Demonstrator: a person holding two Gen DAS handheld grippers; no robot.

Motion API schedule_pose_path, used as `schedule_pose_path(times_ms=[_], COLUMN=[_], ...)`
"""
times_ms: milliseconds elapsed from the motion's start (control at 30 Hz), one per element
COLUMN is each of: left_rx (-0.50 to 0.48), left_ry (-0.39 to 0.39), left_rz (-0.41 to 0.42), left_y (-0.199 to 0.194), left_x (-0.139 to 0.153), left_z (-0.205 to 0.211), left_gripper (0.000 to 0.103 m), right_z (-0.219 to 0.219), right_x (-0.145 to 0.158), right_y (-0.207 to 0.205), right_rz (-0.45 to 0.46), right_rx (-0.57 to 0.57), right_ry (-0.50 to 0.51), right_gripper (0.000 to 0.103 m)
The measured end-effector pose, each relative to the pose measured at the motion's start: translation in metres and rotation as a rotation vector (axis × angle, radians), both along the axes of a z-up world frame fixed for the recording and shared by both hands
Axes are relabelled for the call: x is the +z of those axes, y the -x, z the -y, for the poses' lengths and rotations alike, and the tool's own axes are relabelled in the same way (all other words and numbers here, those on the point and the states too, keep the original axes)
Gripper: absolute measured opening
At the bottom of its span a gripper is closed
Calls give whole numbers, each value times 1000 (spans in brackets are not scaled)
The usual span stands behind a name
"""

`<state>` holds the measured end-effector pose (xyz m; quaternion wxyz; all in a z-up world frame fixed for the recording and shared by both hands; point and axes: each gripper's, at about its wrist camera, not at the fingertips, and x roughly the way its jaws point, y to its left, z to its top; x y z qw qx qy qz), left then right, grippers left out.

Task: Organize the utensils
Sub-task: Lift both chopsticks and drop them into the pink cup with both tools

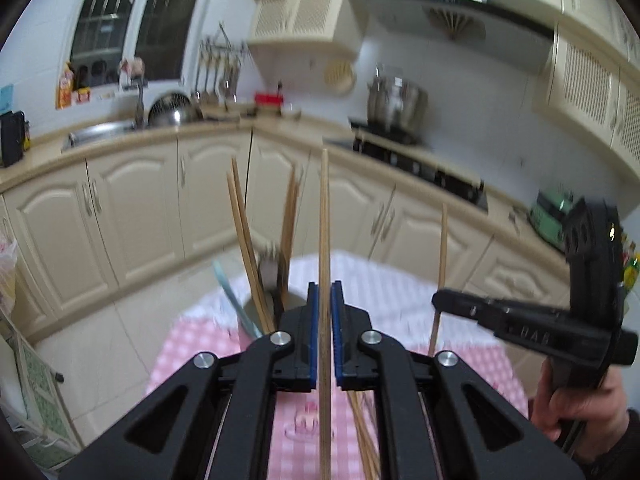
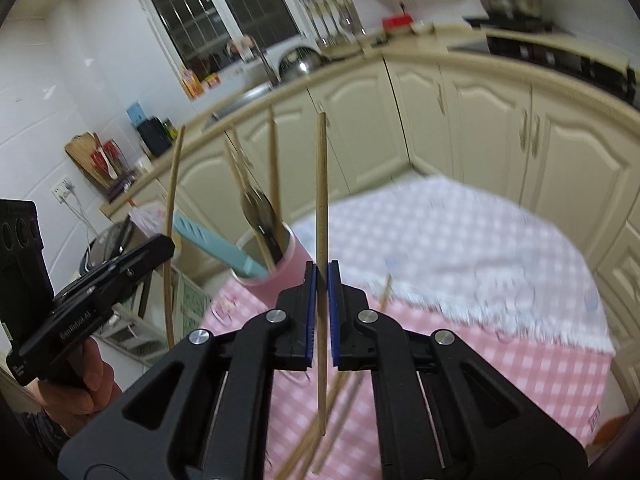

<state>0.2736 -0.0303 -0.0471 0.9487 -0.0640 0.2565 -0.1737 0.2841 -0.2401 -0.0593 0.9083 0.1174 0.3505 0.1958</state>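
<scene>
Each gripper, left gripper (image 1: 324,300) and right gripper (image 2: 321,280), is clamped on one upright chopstick (image 1: 324,240) above the tabletop (image 2: 460,240), with the pink cup (image 2: 276,268) ahead, nearer the left hand.

cup (image 2: 276,276): pink | tablecloth (image 2: 460,368): pink-white check, beneath grippers | chopsticks (image 2: 321,200): tan wood | gripper pads (image 2: 310,312): blue | cabinets (image 2: 480,120): cream, ahead

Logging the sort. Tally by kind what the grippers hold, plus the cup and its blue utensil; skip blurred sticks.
Chopsticks held: 2, one in the left gripper, one in the right gripper
Pink cup: 1
Light blue utensil: 1
Total: 4
Other chopsticks: too blurred to count
</scene>
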Motion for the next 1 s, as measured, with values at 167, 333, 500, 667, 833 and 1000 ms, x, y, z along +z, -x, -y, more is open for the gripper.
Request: schedule_pose_path(times_ms=[167,333,500,667,833,1000], left_rx=[39,80,137,160,180,186], left_ry=[41,81,84,71,56,64], left_rz=[112,210,313,356,366,360], left_y=[-2,-8,-18,-28,-43,-54], left_x=[28,46,58,61,52,43], left_z=[-7,-11,-11,-7,-6,-7], left_gripper=[5,5,6,6,6,6], right_z=[-11,-25,-43,-62,-70,-72], right_x=[32,65,83,85,75,69], right_y=[-9,-14,-20,-29,-43,-53], right_rz=[102,226,307,349,344,343], right_rx=[3,1,10,13,18,18], right_ry=[-29,-35,-16,17,22,30], right_gripper=[6,6,6,6,6,6])
